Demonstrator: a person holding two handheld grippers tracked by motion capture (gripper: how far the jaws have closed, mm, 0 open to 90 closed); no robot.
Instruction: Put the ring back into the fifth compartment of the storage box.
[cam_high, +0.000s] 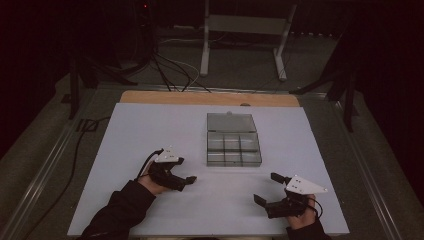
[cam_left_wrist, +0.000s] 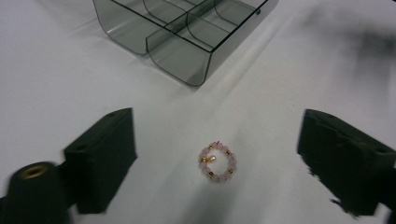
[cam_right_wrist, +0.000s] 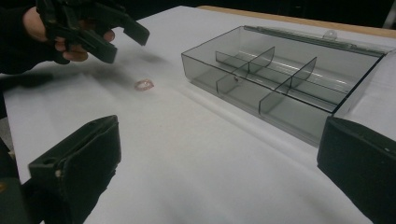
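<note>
A small ring of pink beads with gold spacers (cam_left_wrist: 217, 161) lies on the white board, in front of a clear grey compartment box (cam_left_wrist: 187, 32). My left gripper (cam_left_wrist: 219, 126) is open, its jaws wide on either side of the bead ring and not touching it. The right gripper view has the bead ring (cam_right_wrist: 144, 85) below the left gripper (cam_right_wrist: 121, 35), left of the box (cam_right_wrist: 280, 79). My right gripper (cam_right_wrist: 219, 135) is open and empty, near the board's front right. From above, the left gripper (cam_high: 187, 181) and right gripper (cam_high: 268, 188) flank the box (cam_high: 233, 145), whose lid lies open.
The white board (cam_high: 150, 130) covers most of a wooden table (cam_high: 210, 97). Beyond the table, a metal stand's legs (cam_high: 242, 40) and several cables (cam_high: 170, 70) lie on the dark floor. A sleeve (cam_high: 120, 210) enters at the bottom left.
</note>
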